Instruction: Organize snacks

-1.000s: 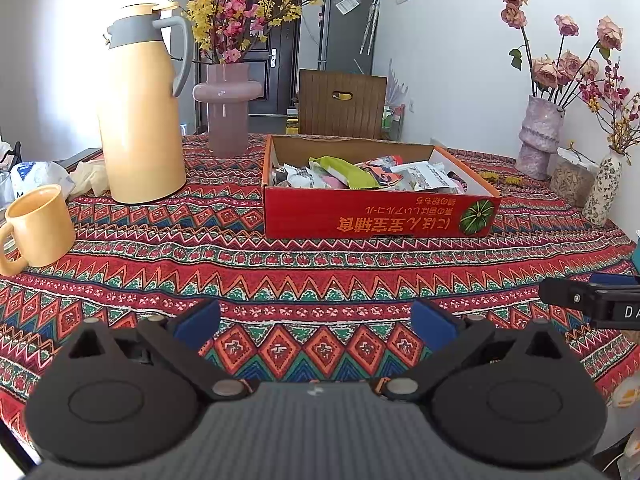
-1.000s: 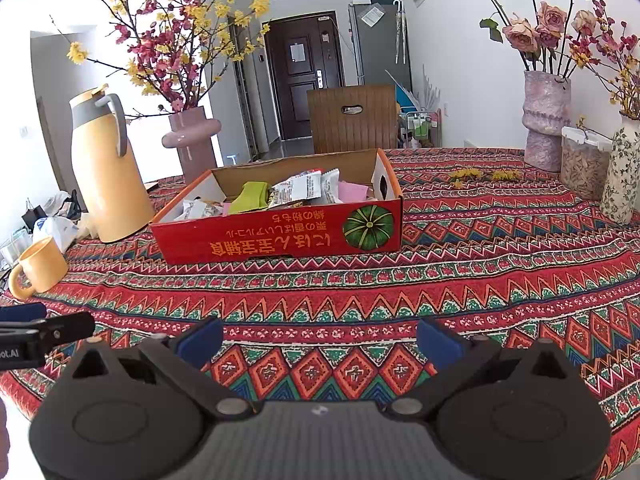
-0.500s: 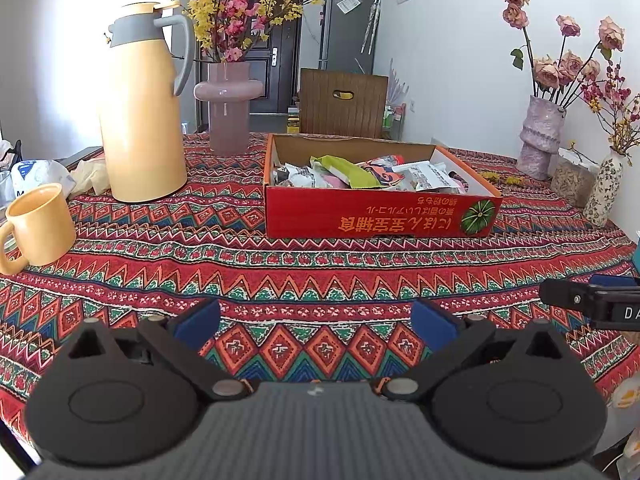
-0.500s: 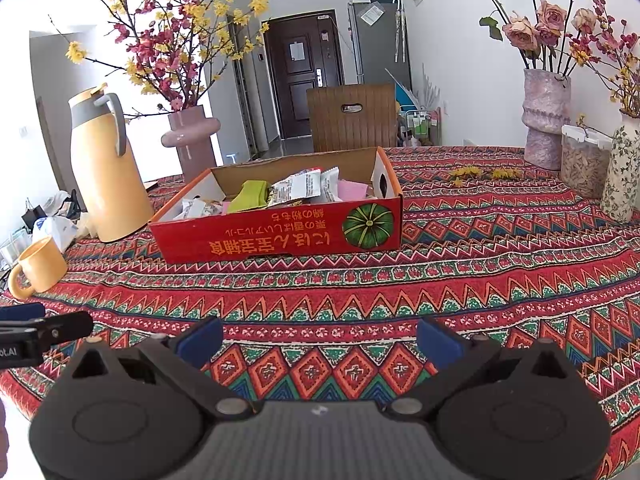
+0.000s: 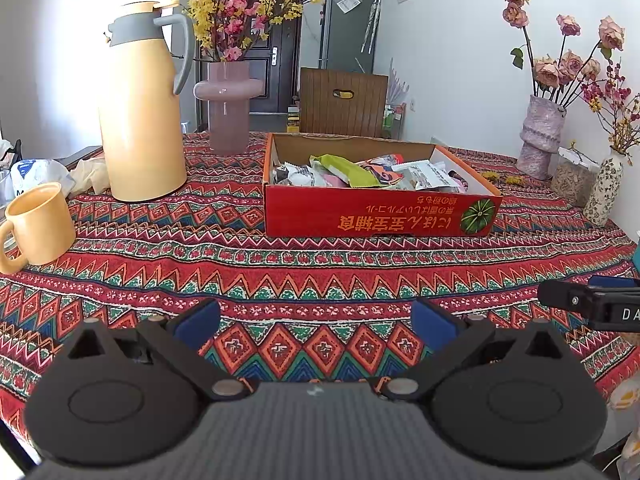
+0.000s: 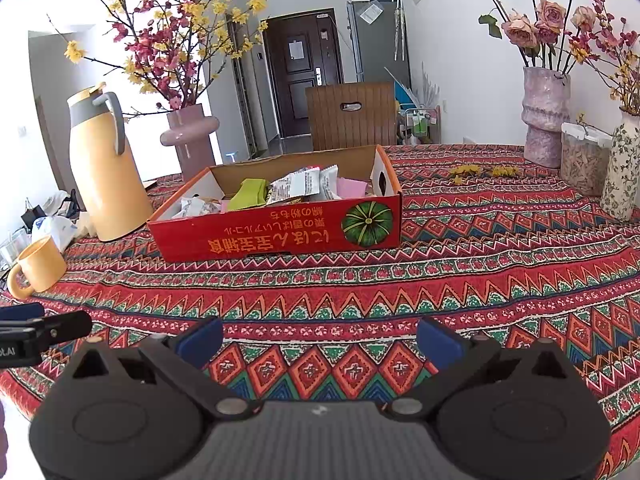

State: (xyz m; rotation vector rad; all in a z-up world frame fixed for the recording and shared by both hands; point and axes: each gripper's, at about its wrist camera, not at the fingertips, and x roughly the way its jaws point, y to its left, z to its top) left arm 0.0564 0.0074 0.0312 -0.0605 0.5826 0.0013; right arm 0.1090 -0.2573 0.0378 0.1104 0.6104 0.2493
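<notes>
Patterned red tablecloth (image 5: pixel 304 272) covers the table; on its left side stand a tall yellow thermos (image 5: pixel 142 104) with grey handle, a yellow mug (image 5: pixel 38 230) nearer the edge, and a pink vase (image 5: pixel 229 104) of pink and yellow blossoms behind the thermos. Right side, by the white wall: a mauve vase (image 6: pixel 546 116) of dried roses, a clear lidded jar (image 6: pixel 582 160), a floral vase (image 6: pixel 622 168). Wooden chair back (image 6: pixel 352 116) and dark door (image 6: pixel 302 72) beyond the table.
</notes>
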